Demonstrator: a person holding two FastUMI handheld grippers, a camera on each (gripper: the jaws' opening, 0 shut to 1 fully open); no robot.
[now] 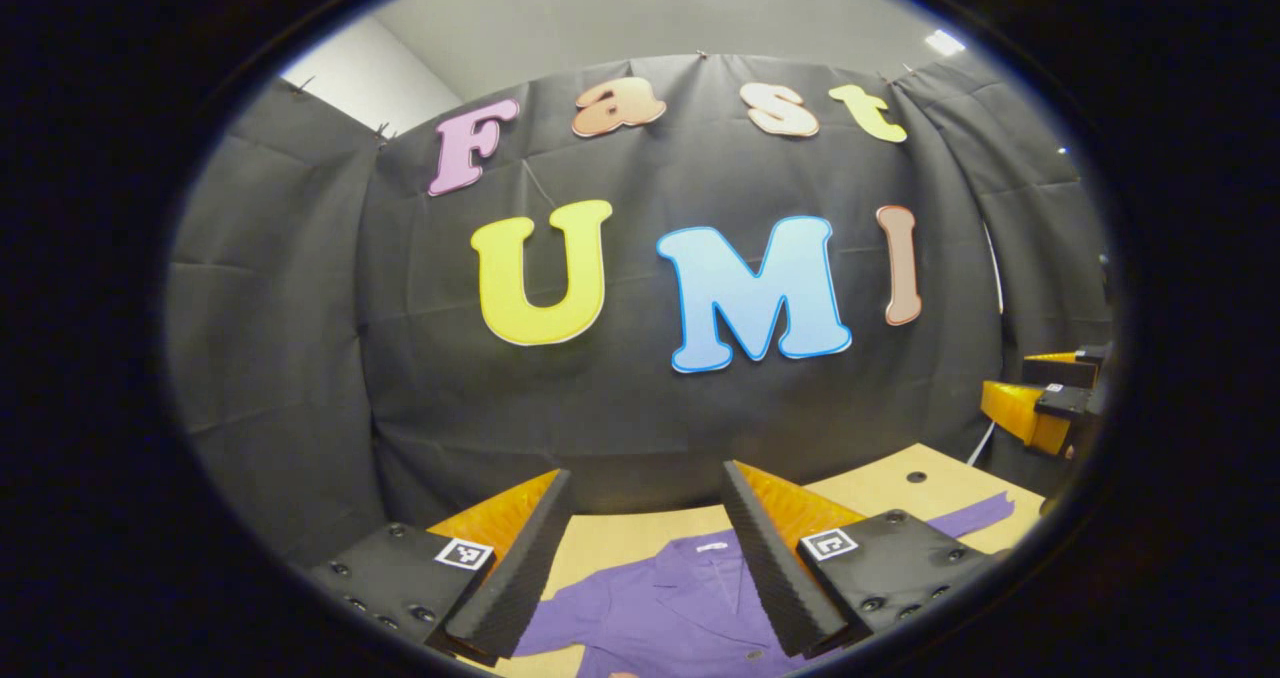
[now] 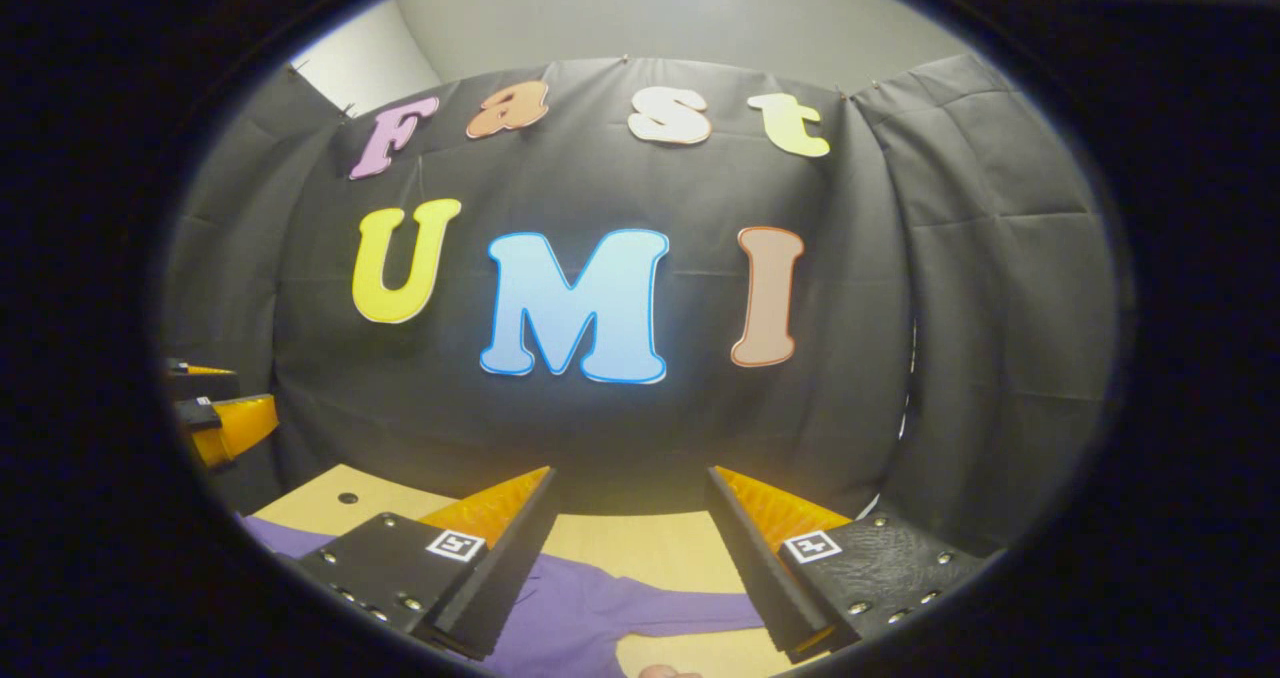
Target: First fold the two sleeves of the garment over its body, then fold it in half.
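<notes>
Both views look forward above the bench, level, facing the back wall, left view left of right, sharing wall and shirt.

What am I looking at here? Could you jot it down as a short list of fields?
garment: purple shirt, spread flat, collar toward the wall
sleeves: one sleeve lies out sideways, not folded yet
surface: wooden table
left tongs: open, above the shirt, holding nothing
right tongs: open, above the sleeve, holding nothing
backdrop: black cloth wall
</notes>
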